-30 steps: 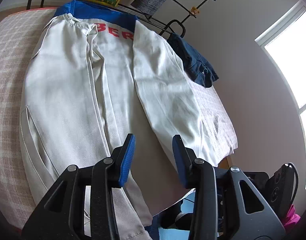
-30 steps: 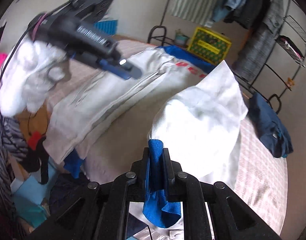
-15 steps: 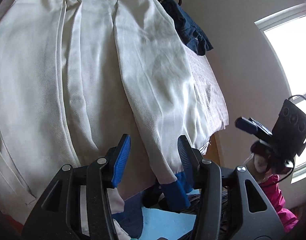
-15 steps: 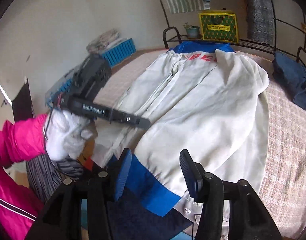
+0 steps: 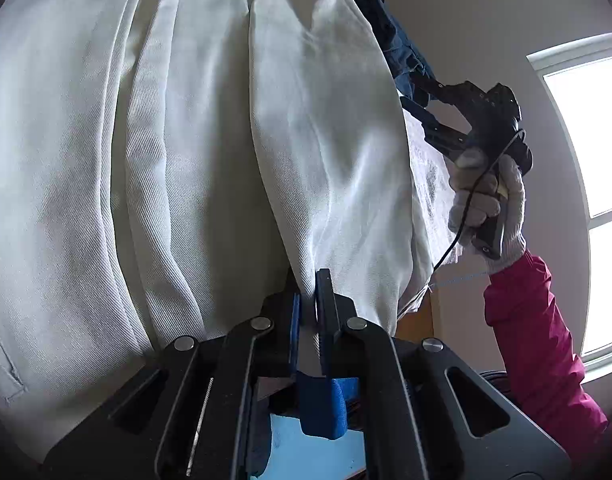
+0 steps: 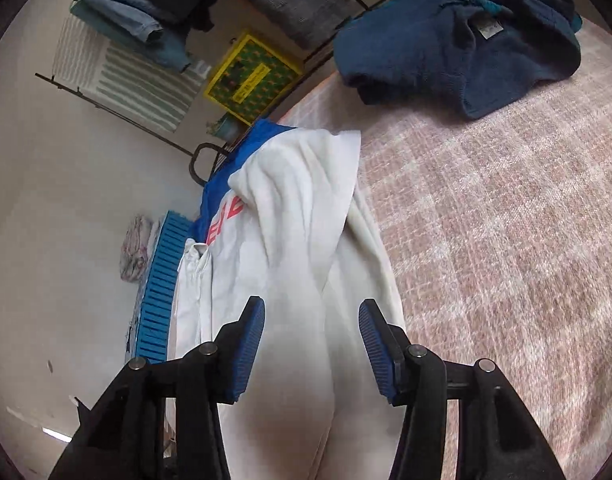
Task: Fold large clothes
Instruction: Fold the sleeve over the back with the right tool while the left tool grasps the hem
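Note:
A large white jacket (image 5: 193,128) with blue trim and red letters lies spread on a pink checked table cover (image 6: 506,240). My left gripper (image 5: 308,300) is shut on the end of the jacket's folded-in sleeve, near its blue cuff (image 5: 326,404), at the near table edge. My right gripper (image 6: 312,336) is open and empty, hovering over the white jacket (image 6: 297,216) by its right side. The right gripper also shows in the left wrist view (image 5: 420,114), held in a white-gloved hand beside the jacket.
A dark blue garment (image 6: 458,36) lies crumpled on the cover at the far corner. A metal rack (image 6: 241,8) with folded clothes and a yellow box (image 6: 251,76) stands behind the table. A blue slatted crate (image 6: 159,292) sits to the left.
My left gripper moved down to the sleeve end and closed on it. My right gripper, open since half a second ago, swung over to the jacket's right side.

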Action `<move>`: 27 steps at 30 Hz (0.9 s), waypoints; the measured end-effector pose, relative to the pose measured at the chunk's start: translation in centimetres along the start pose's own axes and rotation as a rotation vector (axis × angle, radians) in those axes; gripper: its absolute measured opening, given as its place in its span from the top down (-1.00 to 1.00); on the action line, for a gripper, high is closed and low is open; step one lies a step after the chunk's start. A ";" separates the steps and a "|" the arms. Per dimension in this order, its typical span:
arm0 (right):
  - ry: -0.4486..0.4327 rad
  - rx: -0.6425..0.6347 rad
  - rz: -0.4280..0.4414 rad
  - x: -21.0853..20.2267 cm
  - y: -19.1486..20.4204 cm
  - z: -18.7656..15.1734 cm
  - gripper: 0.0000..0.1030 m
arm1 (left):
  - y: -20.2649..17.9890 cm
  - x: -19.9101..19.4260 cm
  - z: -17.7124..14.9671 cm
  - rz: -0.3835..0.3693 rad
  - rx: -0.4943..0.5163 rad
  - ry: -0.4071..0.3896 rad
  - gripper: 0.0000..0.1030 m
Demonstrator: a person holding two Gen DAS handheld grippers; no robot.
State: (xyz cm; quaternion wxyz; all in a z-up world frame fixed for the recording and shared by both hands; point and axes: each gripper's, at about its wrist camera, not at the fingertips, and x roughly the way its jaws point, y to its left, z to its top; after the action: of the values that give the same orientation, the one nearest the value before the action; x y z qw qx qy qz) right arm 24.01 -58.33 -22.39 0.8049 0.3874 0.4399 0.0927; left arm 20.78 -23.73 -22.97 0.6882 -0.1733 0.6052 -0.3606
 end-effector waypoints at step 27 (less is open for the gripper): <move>-0.001 -0.245 -0.337 6.7 3.9 13.4 0.64 | -3.4 4.2 -0.2 -0.080 -0.003 0.114 0.98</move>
State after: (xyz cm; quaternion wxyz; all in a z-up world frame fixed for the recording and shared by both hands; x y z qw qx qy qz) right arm 39.23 -59.69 -19.74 0.8503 0.2074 0.4836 0.0093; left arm 19.64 -28.94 -23.65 0.6375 -0.1777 0.6363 -0.3964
